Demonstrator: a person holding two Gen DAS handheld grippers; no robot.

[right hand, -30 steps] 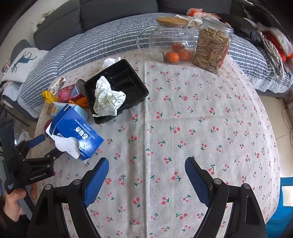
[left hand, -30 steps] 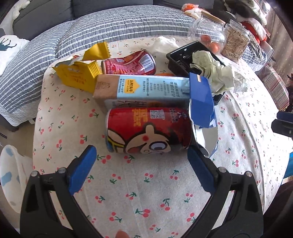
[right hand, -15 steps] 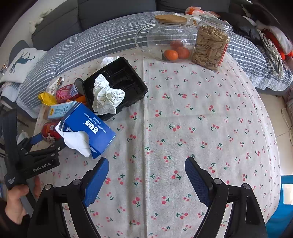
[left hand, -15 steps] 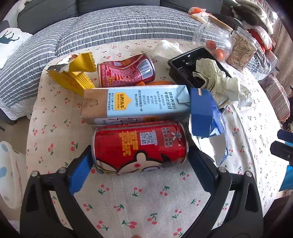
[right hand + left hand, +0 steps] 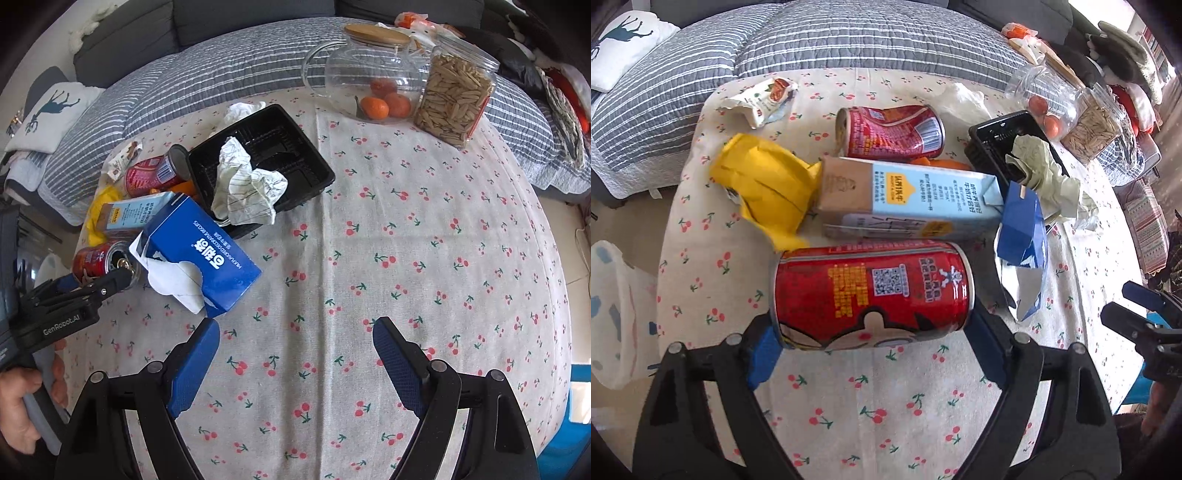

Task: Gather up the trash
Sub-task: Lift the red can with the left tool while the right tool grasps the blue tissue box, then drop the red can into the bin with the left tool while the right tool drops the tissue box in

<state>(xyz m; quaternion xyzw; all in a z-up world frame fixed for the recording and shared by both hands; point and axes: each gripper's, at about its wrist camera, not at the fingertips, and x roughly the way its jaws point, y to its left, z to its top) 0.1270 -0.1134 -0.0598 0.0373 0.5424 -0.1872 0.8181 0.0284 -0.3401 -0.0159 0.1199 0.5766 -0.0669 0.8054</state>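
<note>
L gripper (image 5: 871, 332) straddles a red aluminium can (image 5: 873, 295) lying on its side at 6 o'clock of the trash pile; jaws are closing, blue ribbed pads at both can ends, looks like contact but can't tell if they press yet. Can is smooth, glossy, cylindrical, w/ cartoon print. Just behind it at 12 o'clock lies a rectangular milk carton (image 5: 908, 199), matte card, pale blue & tan. Crumpled yellow wrapper (image 5: 764, 192) at 10 o'clock, dented 2nd red can (image 5: 890, 133) farther back. Blue cardboard tissue box (image 5: 207, 251) at the can's 3 o'clock, torn open, white tissue spilling out. Black plastic tray (image 5: 295, 155) w/ compartments holds a wadded lined paper ball (image 5: 247, 184). All sits on a cherry-print tablecloth (image 5: 406, 258). R gripper (image 5: 295, 354) hovers over bare cloth, jaws wide apart, nothing btw them.
</note>
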